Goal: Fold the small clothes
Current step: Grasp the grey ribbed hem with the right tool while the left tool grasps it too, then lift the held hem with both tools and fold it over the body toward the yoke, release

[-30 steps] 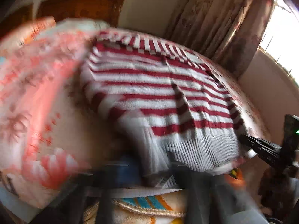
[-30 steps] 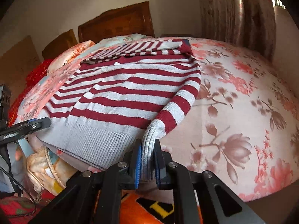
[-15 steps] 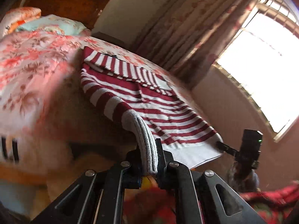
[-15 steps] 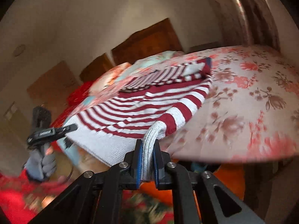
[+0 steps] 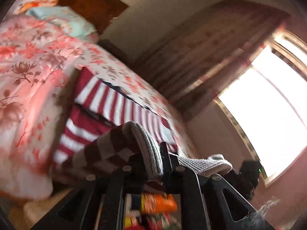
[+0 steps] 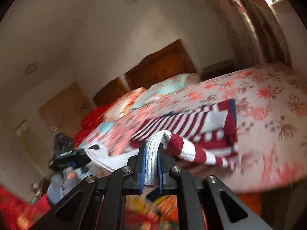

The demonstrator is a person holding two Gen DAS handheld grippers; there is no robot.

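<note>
Bedroom w/ a flowery bed (image 6: 268, 118) is holding a red & white striped sweater (image 6: 193, 120). Left tool (image 5: 160, 164) is pinching the grey hem on its side, & right tool (image 6: 151, 167) is squeezing the same hem on the other side. Both are holding it up off the bed, prob. so the bottom half can go over the top half. Far part is lying flat on the bed.

I count one red-and-white striped sweater (image 6: 201, 122) on one bed with a floral cover (image 6: 268, 118). Two grippers are in play, the left gripper (image 5: 155, 164) and the right gripper (image 6: 151, 164), each clamped on one grey ribbed cuff. At the head lie two pillows (image 5: 57, 17), with one curtained window (image 5: 268, 115) beyond.
</note>
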